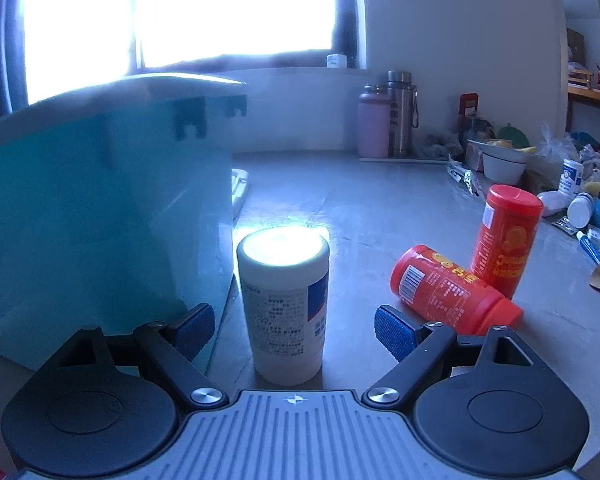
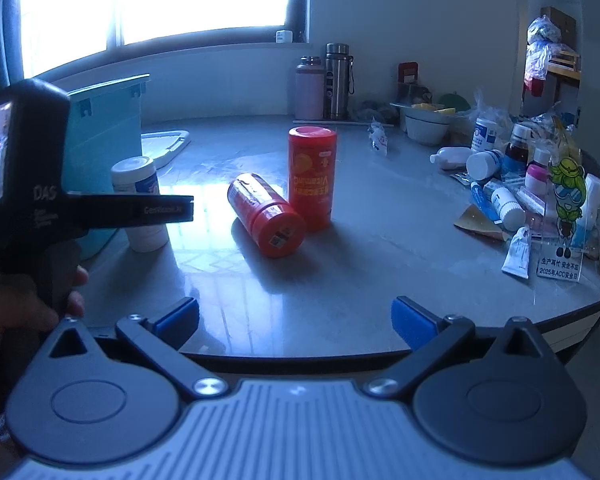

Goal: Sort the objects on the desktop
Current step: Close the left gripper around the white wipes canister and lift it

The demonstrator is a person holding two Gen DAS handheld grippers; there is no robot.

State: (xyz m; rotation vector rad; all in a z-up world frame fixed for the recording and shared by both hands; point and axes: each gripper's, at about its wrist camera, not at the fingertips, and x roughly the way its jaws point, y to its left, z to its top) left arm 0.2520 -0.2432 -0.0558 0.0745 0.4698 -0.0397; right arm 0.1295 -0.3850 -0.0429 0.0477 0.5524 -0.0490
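A white bottle point(image 1: 285, 304) stands upright on the grey table, right between the spread fingers of my open left gripper point(image 1: 294, 330), not touched by either pad. It also shows in the right wrist view, white bottle point(image 2: 140, 204), partly behind the left gripper's black body point(image 2: 28, 184). One red bottle point(image 1: 452, 290) lies on its side; a second red bottle point(image 1: 506, 236) stands upside down behind it. From the right wrist I see the lying red bottle point(image 2: 266, 220) and the standing one point(image 2: 312, 176). My right gripper point(image 2: 296, 322) hangs open at the table's near edge, holding nothing.
A teal storage bin point(image 1: 100, 208) stands left of the white bottle, its white lid point(image 2: 164, 144) flat behind it. Two flasks point(image 2: 324, 84) stand at the back wall. Several medicine bottles, tubes and packets point(image 2: 512, 184) crowd the right side, with a white bowl point(image 2: 426, 126) behind.
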